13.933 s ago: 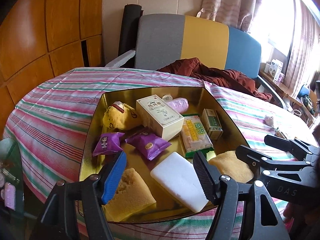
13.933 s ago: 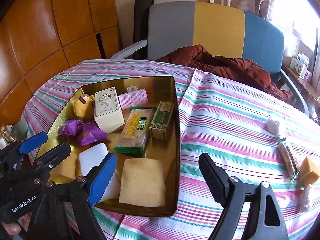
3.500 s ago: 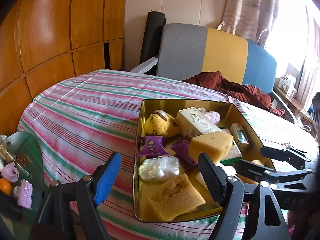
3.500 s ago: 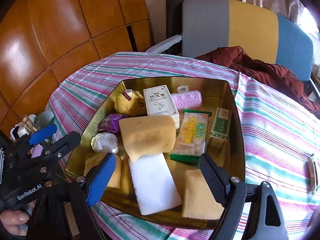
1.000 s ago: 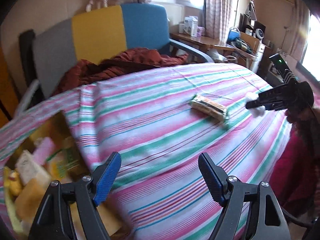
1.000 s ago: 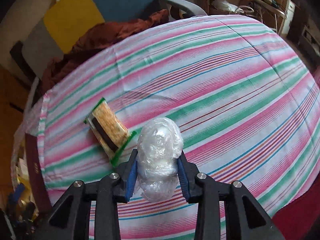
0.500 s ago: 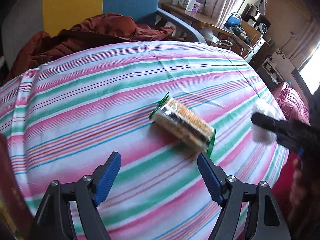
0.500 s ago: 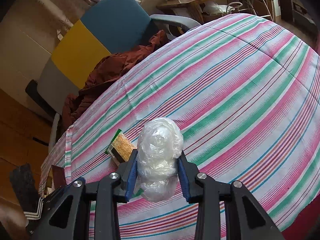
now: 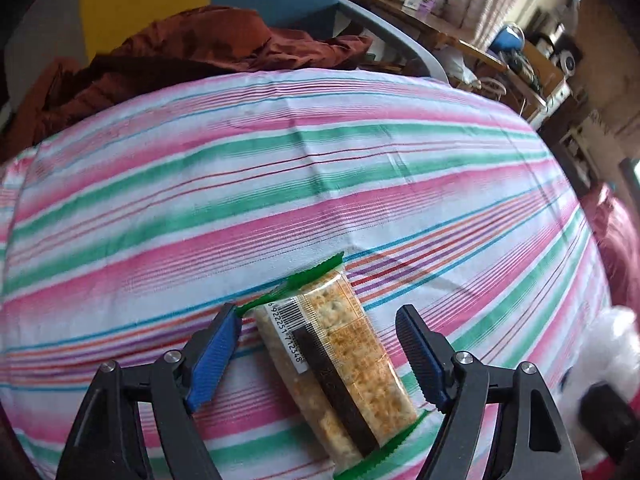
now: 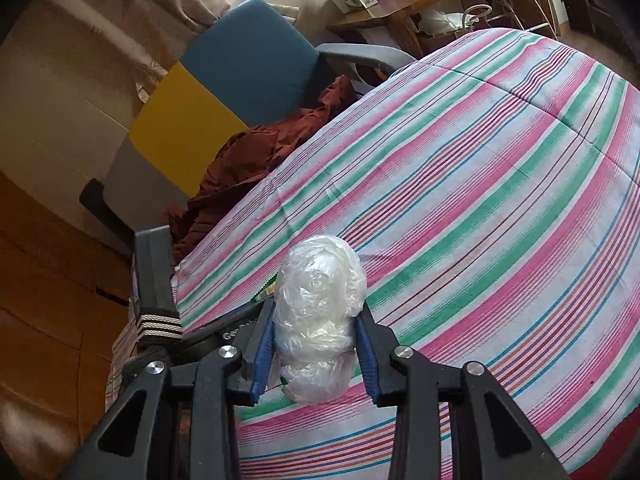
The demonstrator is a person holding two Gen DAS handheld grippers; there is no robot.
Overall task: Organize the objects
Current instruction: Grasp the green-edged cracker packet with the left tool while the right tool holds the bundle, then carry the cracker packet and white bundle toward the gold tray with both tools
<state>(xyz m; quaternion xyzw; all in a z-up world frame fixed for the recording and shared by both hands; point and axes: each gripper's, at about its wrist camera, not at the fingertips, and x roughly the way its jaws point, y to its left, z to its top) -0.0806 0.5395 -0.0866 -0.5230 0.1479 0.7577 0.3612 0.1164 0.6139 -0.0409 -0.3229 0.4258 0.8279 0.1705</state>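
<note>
Your left gripper is spread wide around the cracker packet, which lies flat on the striped tablecloth between the blue pads — neither pad touches the wrapper yet, so this is the moment just before a pick. The packet sits at a slant to your fingers, its long side running away from the left pad and toward the right one; closing as you are would likely catch it corner to corner and let it twist. Turn the wrist so the pads face the long edges, lower a little, then squeeze gently, since the crackers inside will probably crack under a hard clamp. Your right gripper is clenched on the plastic-wrapped bundle, holding it lifted above the cloth near the table's edge — the wrap is soft and bulges above the pads, so keep the pressure steady. In the left view that bundle shows only as a white blur at the far right, too smeared to judge its distance from the packet. Both items appear bound for wherever you are collecting things; that place is not in view here.
</note>
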